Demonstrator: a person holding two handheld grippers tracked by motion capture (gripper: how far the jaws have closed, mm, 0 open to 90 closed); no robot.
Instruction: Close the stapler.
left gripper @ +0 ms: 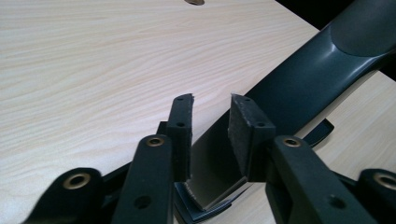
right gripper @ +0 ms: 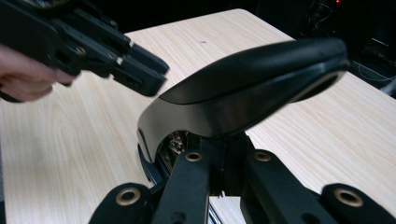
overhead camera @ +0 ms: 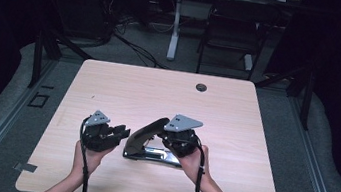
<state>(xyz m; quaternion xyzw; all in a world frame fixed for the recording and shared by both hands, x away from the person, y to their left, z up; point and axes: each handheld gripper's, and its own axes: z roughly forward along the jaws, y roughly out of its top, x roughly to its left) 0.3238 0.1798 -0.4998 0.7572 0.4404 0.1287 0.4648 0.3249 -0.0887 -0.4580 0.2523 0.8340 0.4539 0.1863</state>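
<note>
A big black stapler [overhead camera: 143,140] lies on the wooden table [overhead camera: 158,94], its long handle [right gripper: 243,93] raised over a shiny metal base [overhead camera: 155,156]. My right gripper [overhead camera: 163,139] reaches in from the right under the handle. Its jaws are drawn together on the stapler's body [right gripper: 224,158], and the handle hides their tips. My left gripper [overhead camera: 123,132] sits at the stapler's left end. In the left gripper view its pads [left gripper: 245,126] stand apart with the stapler's rear end [left gripper: 215,158] between them, not pressed. The handle [left gripper: 317,65] slopes up to the right behind them.
A round cable hole [overhead camera: 201,87] marks the table's far side. A dark chair [overhead camera: 233,29] and a white desk leg [overhead camera: 175,26] stand on the floor beyond it. Bare wood surrounds the stapler, and the table's front edge lies near my forearms.
</note>
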